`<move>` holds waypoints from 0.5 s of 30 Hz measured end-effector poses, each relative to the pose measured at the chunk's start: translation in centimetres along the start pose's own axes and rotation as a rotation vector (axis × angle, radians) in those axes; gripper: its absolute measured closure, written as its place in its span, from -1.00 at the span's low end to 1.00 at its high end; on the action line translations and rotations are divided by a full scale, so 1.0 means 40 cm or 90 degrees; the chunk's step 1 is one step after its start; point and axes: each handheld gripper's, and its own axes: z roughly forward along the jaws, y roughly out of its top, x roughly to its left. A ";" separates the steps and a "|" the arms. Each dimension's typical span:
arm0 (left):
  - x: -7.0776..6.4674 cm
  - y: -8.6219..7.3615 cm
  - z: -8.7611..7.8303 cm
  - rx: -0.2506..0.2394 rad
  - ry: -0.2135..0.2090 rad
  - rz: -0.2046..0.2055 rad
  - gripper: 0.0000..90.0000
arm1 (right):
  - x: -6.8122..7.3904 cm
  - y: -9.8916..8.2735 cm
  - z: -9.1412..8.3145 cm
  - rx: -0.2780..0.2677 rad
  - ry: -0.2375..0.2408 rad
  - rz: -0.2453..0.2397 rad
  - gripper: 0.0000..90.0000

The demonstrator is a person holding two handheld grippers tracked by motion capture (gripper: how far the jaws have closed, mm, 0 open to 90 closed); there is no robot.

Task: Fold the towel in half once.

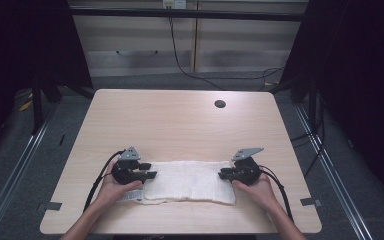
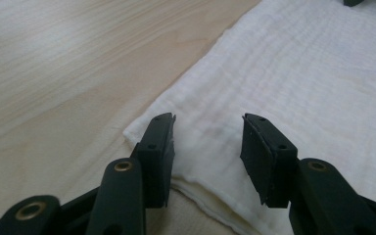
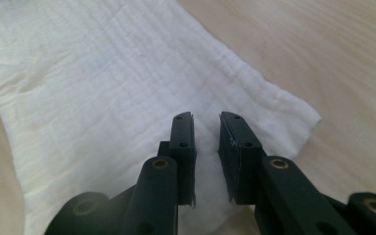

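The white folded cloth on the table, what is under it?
The white folded cloth lies flat on the light wooden table, with both grippers poised above its two ends. Whatever might lie beneath or between its layers is covered.

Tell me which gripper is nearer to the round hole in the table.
Right. The right gripper is over the towel's right end, more directly below the hole; the left gripper is over the far left end.
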 end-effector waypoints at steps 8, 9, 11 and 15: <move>0.003 -0.002 0.001 -0.007 -0.007 -0.007 0.25 | -0.020 0.002 -0.047 -0.050 -0.018 0.010 0.69; 0.004 -0.002 0.001 -0.007 -0.006 -0.006 0.26 | -0.034 0.005 -0.052 -0.059 -0.023 0.019 0.68; 0.004 -0.002 0.002 -0.008 -0.006 -0.007 0.26 | -0.057 0.011 -0.052 -0.058 -0.037 0.027 0.65; 0.004 -0.002 0.002 -0.008 -0.006 -0.004 0.26 | -0.081 0.023 -0.034 -0.052 -0.034 0.034 0.54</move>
